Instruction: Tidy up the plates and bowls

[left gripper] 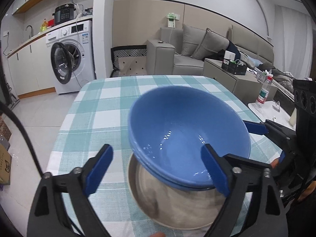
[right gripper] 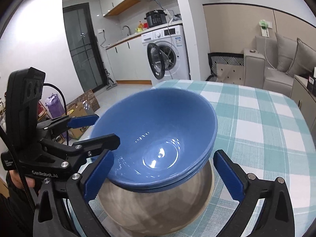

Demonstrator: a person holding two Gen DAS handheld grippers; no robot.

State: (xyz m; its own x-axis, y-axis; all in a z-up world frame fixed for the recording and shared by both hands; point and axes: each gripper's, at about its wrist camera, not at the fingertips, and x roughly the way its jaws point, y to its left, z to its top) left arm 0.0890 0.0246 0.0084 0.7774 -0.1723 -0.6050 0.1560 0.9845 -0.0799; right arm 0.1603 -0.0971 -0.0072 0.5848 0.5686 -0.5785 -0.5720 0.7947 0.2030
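Note:
Two nested blue bowls (left gripper: 187, 130) rest tilted inside a steel bowl (left gripper: 173, 201) on the checked tablecloth (left gripper: 98, 106). They also show in the right wrist view: blue bowls (right gripper: 158, 130), steel bowl (right gripper: 158, 207). My left gripper (left gripper: 158, 169) is open, its fingers either side of the stack's near edge, one pad (left gripper: 214, 169) at the blue rim. My right gripper (right gripper: 164, 175) is open, straddling the stack from the other side. The left gripper (right gripper: 94, 128) shows at the left of the right wrist view; the right gripper (left gripper: 256, 128) shows at the right of the left wrist view.
The table (right gripper: 266, 118) has a teal and white checked cloth. A washing machine (left gripper: 71, 57) with its door open stands beyond, beside a grey sofa (left gripper: 197, 47). A side table with a plastic bottle (left gripper: 264, 90) stands to the right. Boxes (right gripper: 83, 106) lie on the floor.

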